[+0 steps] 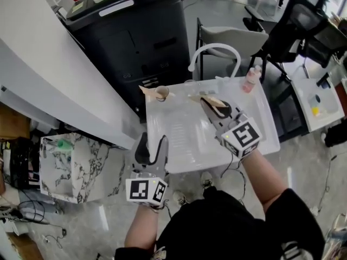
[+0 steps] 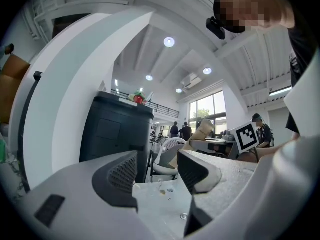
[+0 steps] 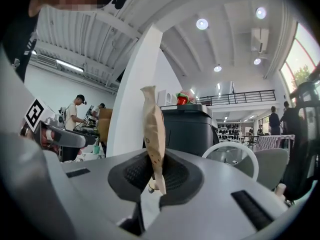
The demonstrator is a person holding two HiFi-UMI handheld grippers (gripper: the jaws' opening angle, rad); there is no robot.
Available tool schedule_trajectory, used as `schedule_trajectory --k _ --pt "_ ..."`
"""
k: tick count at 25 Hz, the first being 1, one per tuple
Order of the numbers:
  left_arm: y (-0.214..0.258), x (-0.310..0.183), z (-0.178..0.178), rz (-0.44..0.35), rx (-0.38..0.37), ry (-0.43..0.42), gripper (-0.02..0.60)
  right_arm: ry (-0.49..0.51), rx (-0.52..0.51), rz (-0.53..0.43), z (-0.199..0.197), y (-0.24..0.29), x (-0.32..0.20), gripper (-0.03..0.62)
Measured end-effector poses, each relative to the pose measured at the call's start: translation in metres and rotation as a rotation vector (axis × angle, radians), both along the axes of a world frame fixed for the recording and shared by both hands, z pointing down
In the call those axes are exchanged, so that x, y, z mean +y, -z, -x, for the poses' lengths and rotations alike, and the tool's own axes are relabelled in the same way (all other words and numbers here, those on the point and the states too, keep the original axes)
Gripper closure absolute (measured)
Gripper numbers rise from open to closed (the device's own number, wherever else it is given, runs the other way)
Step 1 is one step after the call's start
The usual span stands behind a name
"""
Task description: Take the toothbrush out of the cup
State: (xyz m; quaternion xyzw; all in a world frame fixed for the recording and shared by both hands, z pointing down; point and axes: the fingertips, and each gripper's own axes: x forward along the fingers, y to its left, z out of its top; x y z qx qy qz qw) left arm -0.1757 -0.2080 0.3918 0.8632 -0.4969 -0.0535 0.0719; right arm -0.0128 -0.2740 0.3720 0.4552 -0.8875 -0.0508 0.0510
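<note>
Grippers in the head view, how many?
2. The left gripper, open, at the sink's near left corner; the right gripper, shut on a paper-wrapped toothbrush, over the sink. None hidden.

ceiling lights [image 2: 169,42] glowing overhead
black cabinet [image 1: 135,42] and grey chair [image 1: 233,39] are standing beyond the sink top's [image 1: 179,145] far edge

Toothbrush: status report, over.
Right tool shut on paper-wrapped toothbrush. Toothbrush clear of cup. Left tool open, empty. Nothing in the way.
</note>
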Motion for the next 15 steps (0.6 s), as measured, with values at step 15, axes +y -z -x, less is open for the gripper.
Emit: schedule_trajectory --k 15 --pt "0.018 0.003 -0.001 -0.034 0.009 -0.058 0.347 -0.065 -0.046 -0.012 -0.006 0.020 0.062 0.566"
